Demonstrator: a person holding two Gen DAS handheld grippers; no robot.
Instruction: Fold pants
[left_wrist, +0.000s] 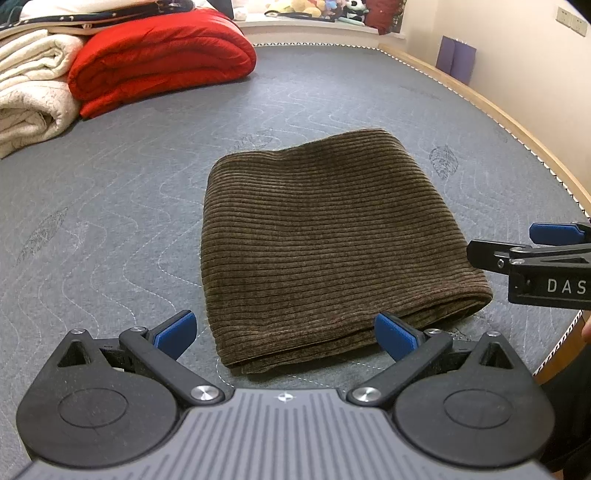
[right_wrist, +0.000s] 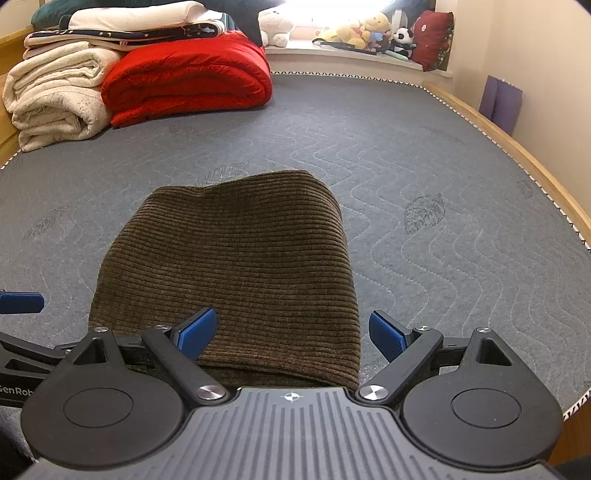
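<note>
The brown corduroy pants (left_wrist: 332, 240) lie folded into a compact rectangle on the grey quilted mattress (left_wrist: 129, 221). They also show in the right wrist view (right_wrist: 240, 266). My left gripper (left_wrist: 284, 334) is open and empty, just above the near edge of the pants. My right gripper (right_wrist: 291, 334) is open and empty, over the near right corner of the pants. The right gripper also shows at the right edge of the left wrist view (left_wrist: 535, 258). One blue left fingertip (right_wrist: 20, 302) shows at the left edge of the right wrist view.
A red folded quilt (left_wrist: 162, 55) and cream blankets (left_wrist: 33, 85) are stacked at the far left of the mattress. Plush toys (right_wrist: 362, 33) sit on the far sill. A wooden bed rim (left_wrist: 498, 114) runs along the right side near the wall.
</note>
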